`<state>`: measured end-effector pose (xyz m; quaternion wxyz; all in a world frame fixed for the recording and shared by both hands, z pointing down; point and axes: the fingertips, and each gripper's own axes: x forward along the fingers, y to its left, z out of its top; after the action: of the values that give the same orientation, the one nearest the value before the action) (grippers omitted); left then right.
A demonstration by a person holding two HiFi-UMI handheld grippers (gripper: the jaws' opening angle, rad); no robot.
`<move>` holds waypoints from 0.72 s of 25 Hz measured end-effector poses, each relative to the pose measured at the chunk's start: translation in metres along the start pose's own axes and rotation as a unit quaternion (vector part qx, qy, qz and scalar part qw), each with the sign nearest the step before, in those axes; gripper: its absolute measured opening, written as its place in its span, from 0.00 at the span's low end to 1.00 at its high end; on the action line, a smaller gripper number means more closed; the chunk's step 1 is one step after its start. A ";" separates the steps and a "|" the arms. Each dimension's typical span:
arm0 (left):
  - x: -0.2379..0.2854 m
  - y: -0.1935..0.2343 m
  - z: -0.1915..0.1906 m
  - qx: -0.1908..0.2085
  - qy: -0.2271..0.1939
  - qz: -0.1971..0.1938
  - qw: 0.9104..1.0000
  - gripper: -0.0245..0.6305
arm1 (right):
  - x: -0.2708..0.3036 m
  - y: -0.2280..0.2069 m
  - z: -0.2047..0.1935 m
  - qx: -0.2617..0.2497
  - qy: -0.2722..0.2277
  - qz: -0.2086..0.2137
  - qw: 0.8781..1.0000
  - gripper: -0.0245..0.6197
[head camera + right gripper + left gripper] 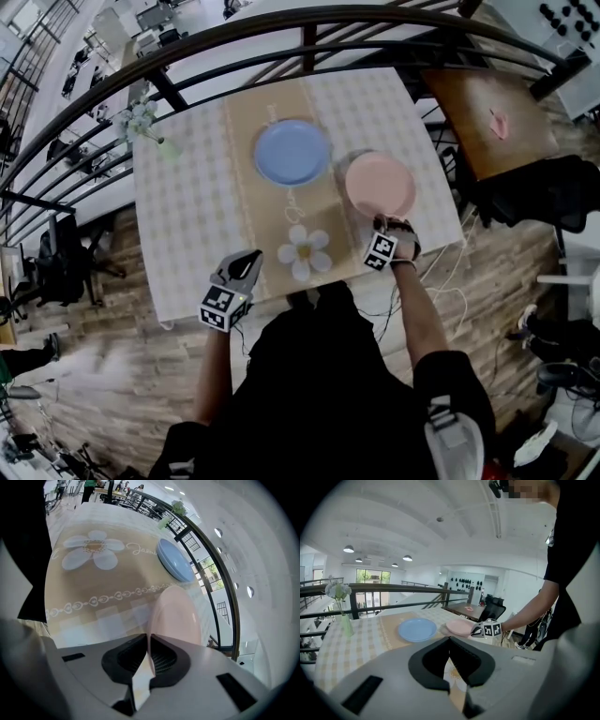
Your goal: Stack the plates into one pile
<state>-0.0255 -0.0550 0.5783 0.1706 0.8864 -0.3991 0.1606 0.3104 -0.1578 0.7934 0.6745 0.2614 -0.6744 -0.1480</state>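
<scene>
left gripper (246, 267) hangs over the near edge of the table (183, 234), jaws together with nothing in them. blue plate (292, 152) sits flat on the tan runner (248, 187) (daisy print (304, 251) in front of it). just right of it is the pink plate (380, 184), near rim pinched tight in the right gripper (382, 223).
</scene>
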 end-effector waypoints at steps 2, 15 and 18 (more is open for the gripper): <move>0.000 0.002 0.002 -0.005 -0.003 0.011 1.000 0.04 | 0.001 -0.006 0.002 -0.003 -0.007 -0.001 1.000 0.07; -0.002 0.017 0.007 -0.031 -0.015 0.053 0.998 0.04 | 0.011 -0.044 0.038 -0.057 -0.039 -0.002 0.998 0.07; -0.001 0.021 0.011 -0.035 -0.018 0.062 0.997 0.04 | 0.012 -0.052 0.047 -0.070 -0.047 -0.003 0.996 0.07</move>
<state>-0.0406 -0.0719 0.5713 0.1840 0.8564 -0.4614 0.1405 0.2722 -0.2139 0.7728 0.6585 0.2084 -0.6925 -0.2085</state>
